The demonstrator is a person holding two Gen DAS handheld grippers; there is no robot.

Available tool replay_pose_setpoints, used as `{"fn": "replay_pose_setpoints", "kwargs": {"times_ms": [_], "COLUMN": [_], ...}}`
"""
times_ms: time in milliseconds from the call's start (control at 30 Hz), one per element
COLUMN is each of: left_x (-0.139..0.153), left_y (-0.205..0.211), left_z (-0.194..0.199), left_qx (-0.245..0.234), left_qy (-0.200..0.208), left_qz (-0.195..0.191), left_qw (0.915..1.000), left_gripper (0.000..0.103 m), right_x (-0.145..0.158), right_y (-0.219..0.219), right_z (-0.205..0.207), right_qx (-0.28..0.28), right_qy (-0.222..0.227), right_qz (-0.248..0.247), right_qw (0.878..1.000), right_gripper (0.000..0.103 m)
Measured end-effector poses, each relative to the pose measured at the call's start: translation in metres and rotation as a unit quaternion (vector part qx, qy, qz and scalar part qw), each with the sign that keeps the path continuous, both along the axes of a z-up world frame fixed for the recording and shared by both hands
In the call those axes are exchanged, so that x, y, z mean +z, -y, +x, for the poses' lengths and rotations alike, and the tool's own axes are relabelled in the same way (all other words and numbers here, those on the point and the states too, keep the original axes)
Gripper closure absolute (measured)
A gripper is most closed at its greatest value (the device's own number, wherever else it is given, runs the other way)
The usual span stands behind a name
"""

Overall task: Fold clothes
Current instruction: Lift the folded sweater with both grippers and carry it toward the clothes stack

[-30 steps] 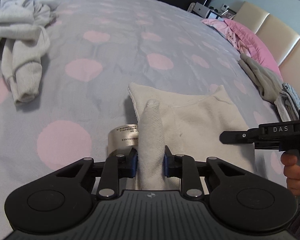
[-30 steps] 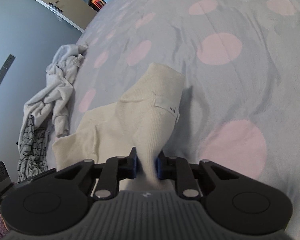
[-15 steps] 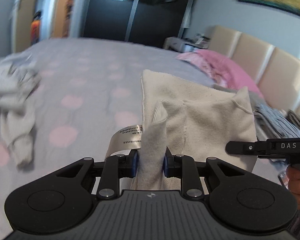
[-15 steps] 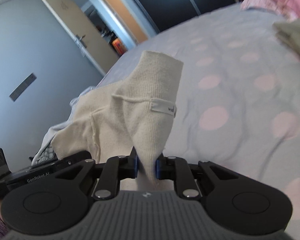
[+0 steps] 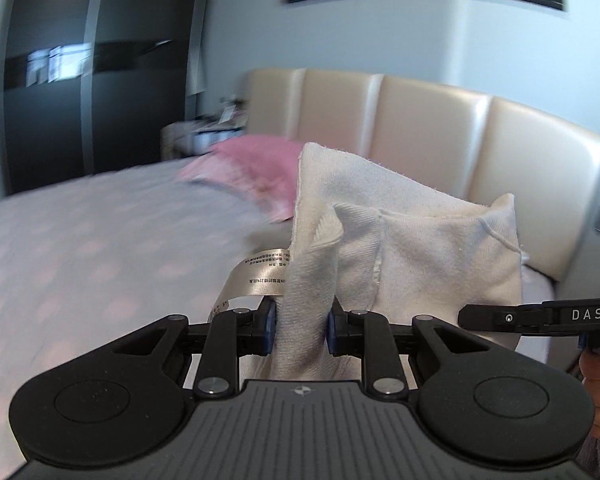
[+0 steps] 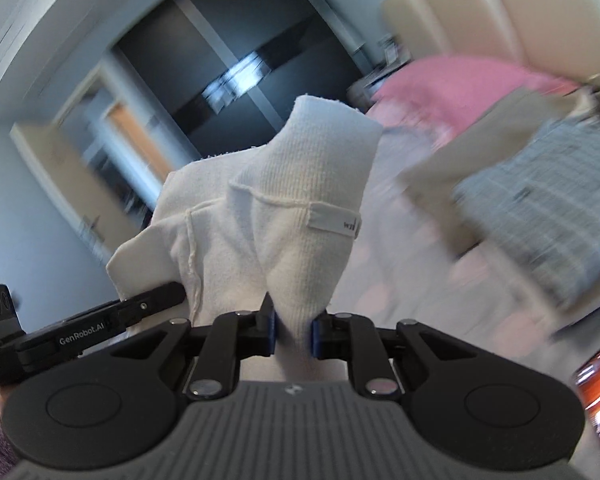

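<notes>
A cream knit garment (image 5: 420,248) hangs in the air between both grippers, folded into a compact shape. My left gripper (image 5: 302,330) is shut on one bunched corner, beside a silver care label (image 5: 260,276). My right gripper (image 6: 294,330) is shut on the other corner of the same garment (image 6: 300,216), below a small white brand tag (image 6: 334,224). The right gripper's body shows at the right of the left wrist view (image 5: 540,316); the left gripper's body shows at the left of the right wrist view (image 6: 80,328).
The bed with a grey cover and pink dots (image 5: 80,248) lies below. A pink pillow (image 5: 252,168) and a cream padded headboard (image 5: 440,136) stand ahead. Folded clothes, one grey striped (image 6: 540,196), lie by the pillow. Dark wardrobe doors (image 5: 80,100) stand at the far left.
Both grippers have lifted the cream garment off the bed and swung it up toward the headboard. The views now point at the wall and pillow, and the clothes pile has left view.
</notes>
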State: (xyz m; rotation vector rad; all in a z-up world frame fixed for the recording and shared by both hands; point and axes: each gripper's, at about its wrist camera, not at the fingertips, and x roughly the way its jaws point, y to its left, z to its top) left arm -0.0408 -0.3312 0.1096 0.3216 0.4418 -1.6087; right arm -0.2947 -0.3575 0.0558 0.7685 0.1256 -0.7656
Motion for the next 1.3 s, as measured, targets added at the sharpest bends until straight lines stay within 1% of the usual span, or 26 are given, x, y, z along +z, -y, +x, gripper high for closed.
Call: {"fn": "replay_pose_setpoints", "kwargs": {"times_ms": [133,233,367,500,600,700,767,833,967,1067,1167,1233,1300], "left_x": [0.017,0.025,0.029,0.015,-0.006,-0.028,-0.041,-0.055,-0.08,-0.1,-0.117,-0.12,-0.117], "left_y": [0.066,0.112,0.161,0.199,0.227,0.256,0.275,0.297,0.328,0.349,0.362,0.362,0.36], "left_z": [-0.046,-0.078,-0.117,-0.144,-0.165,-0.182,-0.192,-0.2,-0.211,-0.214,-0.217,-0.216,-0.215], "left_qx": [-0.063,-0.104,-0.15,-0.195,-0.224,-0.247,-0.258,-0.268,-0.278,-0.268,-0.256,-0.247,-0.24], "left_qy": [0.016,0.029,0.059,0.077,0.087,0.092,0.094,0.094,0.091,0.085,0.085,0.086,0.087], "left_qz": [-0.008,-0.002,0.002,0.021,0.042,0.06,0.071,0.085,0.104,0.125,0.145,0.141,0.132], "left_qw": [0.9978,0.9942,0.9868,0.9776,0.9698,0.9627,0.9589,0.955,0.9505,0.9514,0.9521,0.9548,0.9577], "left_gripper": [0.082,0.082,0.082,0.082,0.082,0.082,0.082,0.082,0.082,0.082,0.079,0.077,0.076], "right_x": [0.02,0.024,0.02,0.008,-0.006,-0.023,-0.031,-0.038,-0.056,-0.076,-0.091,-0.092,-0.087], "right_y": [0.034,0.059,0.093,0.118,0.137,0.159,0.171,0.183,0.203,0.22,0.234,0.235,0.232], "right_z": [-0.048,-0.08,-0.109,-0.135,-0.149,-0.166,-0.173,-0.178,-0.185,-0.19,-0.194,-0.196,-0.2], "right_qx": [-0.06,-0.095,-0.132,-0.169,-0.19,-0.213,-0.228,-0.24,-0.264,-0.273,-0.279,-0.284,-0.295], "right_qy": [0.013,0.012,0.026,0.047,0.046,0.054,0.056,0.047,0.022,0.024,0.015,0.008,-0.002], "right_qz": [-0.005,-0.004,0.016,0.044,0.075,0.113,0.134,0.146,0.153,0.175,0.196,0.202,0.199], "right_qw": [0.998,0.995,0.991,0.983,0.978,0.969,0.963,0.959,0.952,0.946,0.94,0.937,0.935], "right_gripper": [0.085,0.085,0.085,0.085,0.085,0.085,0.085,0.085,0.085,0.085,0.083,0.076,0.071]}}
